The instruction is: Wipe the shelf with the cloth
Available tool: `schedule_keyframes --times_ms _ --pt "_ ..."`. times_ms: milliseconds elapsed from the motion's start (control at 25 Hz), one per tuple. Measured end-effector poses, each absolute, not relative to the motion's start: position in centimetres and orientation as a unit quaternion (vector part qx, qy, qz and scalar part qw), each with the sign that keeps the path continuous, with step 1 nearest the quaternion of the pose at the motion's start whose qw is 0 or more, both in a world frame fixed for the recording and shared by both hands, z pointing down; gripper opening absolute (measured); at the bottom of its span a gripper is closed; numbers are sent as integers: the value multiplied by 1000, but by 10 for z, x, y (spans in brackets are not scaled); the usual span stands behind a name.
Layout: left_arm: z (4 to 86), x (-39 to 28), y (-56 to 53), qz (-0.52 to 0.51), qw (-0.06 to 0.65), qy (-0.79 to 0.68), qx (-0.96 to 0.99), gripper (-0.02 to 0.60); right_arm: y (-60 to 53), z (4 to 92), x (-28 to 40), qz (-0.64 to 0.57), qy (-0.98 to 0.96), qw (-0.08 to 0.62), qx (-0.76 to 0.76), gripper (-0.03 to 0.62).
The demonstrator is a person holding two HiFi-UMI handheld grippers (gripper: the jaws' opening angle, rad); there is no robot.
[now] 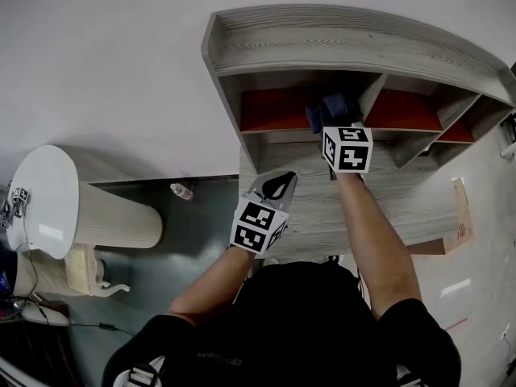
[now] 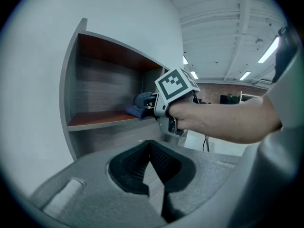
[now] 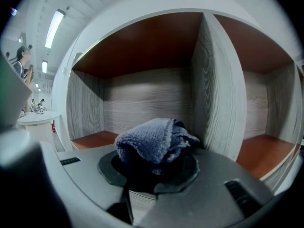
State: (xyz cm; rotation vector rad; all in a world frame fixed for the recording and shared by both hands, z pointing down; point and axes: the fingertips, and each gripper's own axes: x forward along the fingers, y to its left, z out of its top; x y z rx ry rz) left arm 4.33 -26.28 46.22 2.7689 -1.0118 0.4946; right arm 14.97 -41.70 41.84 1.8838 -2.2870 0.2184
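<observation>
The blue cloth (image 1: 325, 111) is bunched in the jaws of my right gripper (image 1: 342, 126), which is shut on it inside the shelf unit's (image 1: 339, 43) left compartment. It is held just above the red-brown board (image 1: 270, 110), near the upright divider (image 3: 219, 103). In the right gripper view the cloth (image 3: 154, 139) bulges over the right gripper (image 3: 153, 164). My left gripper (image 1: 276, 187) hangs below and outside the shelf, jaws shut with nothing in them. The left gripper view shows the left gripper (image 2: 150, 148), and beyond it the cloth (image 2: 139, 103) on the board (image 2: 99, 119).
A second red-brown compartment (image 3: 260, 152) lies right of the divider, with more (image 1: 455, 131) further right. A white round pedestal table (image 1: 48, 200) stands at the left. A small bottle (image 1: 181, 190) lies on the floor by the wall. A person (image 3: 23, 61) stands far off.
</observation>
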Motion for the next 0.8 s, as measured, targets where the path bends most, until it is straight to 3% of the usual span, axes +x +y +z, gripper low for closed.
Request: schedule_keyframes --times_ms 800 --pt "455 43 -265 164 69 -338 924 8 -416 404 165 100 -759 39 643 101"
